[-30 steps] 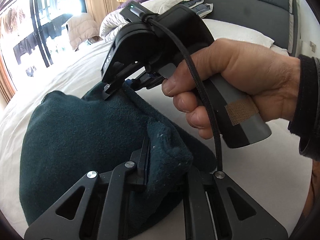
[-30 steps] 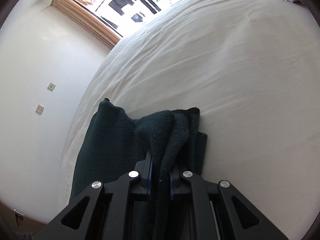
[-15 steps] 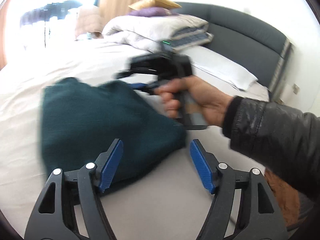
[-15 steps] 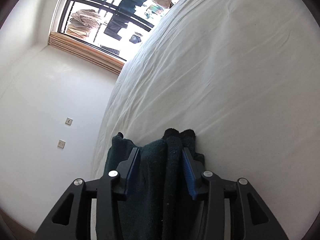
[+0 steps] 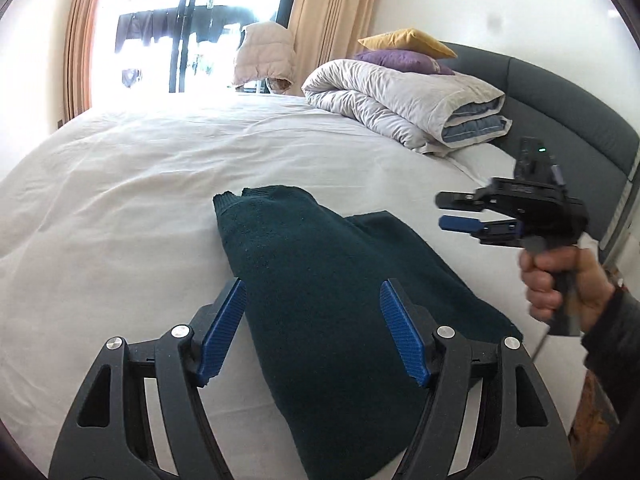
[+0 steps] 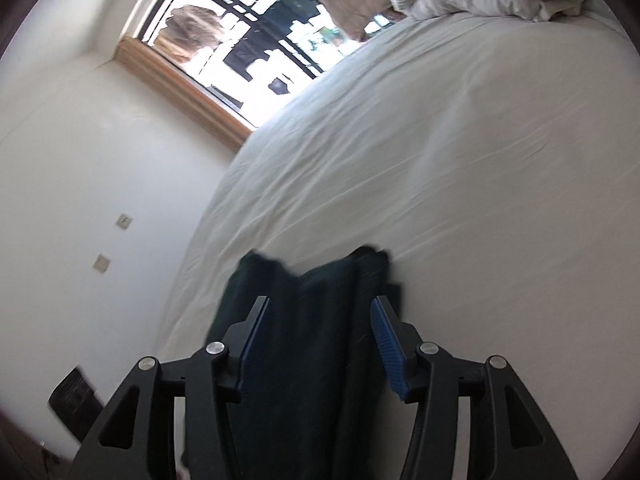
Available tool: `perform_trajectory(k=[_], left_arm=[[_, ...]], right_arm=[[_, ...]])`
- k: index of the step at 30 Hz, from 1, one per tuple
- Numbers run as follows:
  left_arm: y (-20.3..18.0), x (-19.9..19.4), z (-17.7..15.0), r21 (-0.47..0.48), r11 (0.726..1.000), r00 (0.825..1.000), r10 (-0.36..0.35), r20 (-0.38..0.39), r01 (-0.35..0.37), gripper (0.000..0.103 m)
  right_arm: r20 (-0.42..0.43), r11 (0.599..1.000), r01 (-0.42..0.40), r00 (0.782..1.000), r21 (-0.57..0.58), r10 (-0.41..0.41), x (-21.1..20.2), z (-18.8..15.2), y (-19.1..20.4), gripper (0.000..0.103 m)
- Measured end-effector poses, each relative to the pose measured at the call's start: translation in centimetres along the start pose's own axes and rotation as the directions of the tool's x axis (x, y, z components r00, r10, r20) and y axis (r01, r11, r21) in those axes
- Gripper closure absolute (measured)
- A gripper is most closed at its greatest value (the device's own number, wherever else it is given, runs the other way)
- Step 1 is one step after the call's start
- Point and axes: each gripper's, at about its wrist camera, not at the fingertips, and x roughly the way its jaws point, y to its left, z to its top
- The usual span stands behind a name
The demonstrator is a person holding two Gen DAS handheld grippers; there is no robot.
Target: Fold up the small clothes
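Observation:
A dark green fleece garment [image 5: 320, 300] lies folded on the white bed sheet [image 5: 120, 184]. My left gripper [image 5: 314, 328] is open, its blue pads apart above the near part of the garment, holding nothing. My right gripper [image 5: 460, 211] shows in the left wrist view at the right, off the garment, held in a hand, jaws apart. In the right wrist view the right gripper [image 6: 320, 344] is open above the garment [image 6: 304, 320], empty.
A rolled grey duvet [image 5: 404, 100] with purple and yellow pillows [image 5: 404, 46] lies at the head of the bed by the dark headboard [image 5: 560, 108]. A window [image 5: 180, 36] with curtains is beyond the far bed edge. A white wall [image 6: 80, 200] borders the bed's side.
Both grippers have let go of the garment and opened. Both have pulled back from it; the right gripper moved off to the right. The garment now lies folded on the sheet.

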Motion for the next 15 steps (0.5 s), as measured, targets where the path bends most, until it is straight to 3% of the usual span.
perform_trajectory(k=[2, 4, 5, 6, 8, 10, 11, 15], left_arm=[[0.0, 1.9, -0.2, 0.015, 1.0, 0.998, 0.01, -0.068, -0.009, 0.034], [-0.4, 3.8, -1.0, 0.026, 0.999, 0.993, 0.024, -0.118, -0.021, 0.034], [-0.6, 4.6, -1.6, 0.047, 0.997, 0.988, 0.062, -0.142, -0.056, 0.03], [-0.7, 5.4, -2.0, 0.054, 0.996, 0.984, 0.077, -0.16, -0.069, 0.028], [-0.3, 6.1, -2.0, 0.019, 0.998, 0.981, 0.061, -0.187, -0.058, 0.024], [0.3, 6.7, -2.1, -0.024, 0.998, 0.975, 0.046, -0.219, -0.053, 0.021], [0.5, 6.8, -2.2, -0.037, 0.998, 0.973, 0.039, -0.227, -0.049, 0.021], [1.3, 5.1, -2.6, -0.08, 0.996, 0.974, 0.013, -0.226, -0.032, 0.021]], right_arm=[[-0.062, 0.999, -0.023, 0.998, -0.031, 0.021, 0.3, -2.7, 1.0, 0.049], [-0.117, 0.998, 0.016, 0.993, -0.066, -0.024, 1.0, -5.4, 0.9, 0.049], [-0.123, 0.995, 0.042, 0.991, -0.093, -0.053, 1.1, -6.5, 0.5, 0.055], [-0.105, 0.988, 0.068, 0.991, -0.139, -0.084, 0.8, -7.2, 0.4, 0.06], [-0.042, 0.971, 0.121, 0.99, -0.206, -0.132, -0.3, -7.9, -0.1, 0.061], [-0.052, 0.947, 0.252, 0.962, -0.197, -0.267, -0.5, -8.4, -1.2, 0.052], [-0.045, 0.947, 0.264, 0.96, -0.182, -0.276, -0.8, -8.5, -1.6, 0.043], [0.018, 0.936, 0.31, 0.95, -0.167, -0.312, -2.9, -8.0, -0.5, 0.041]])
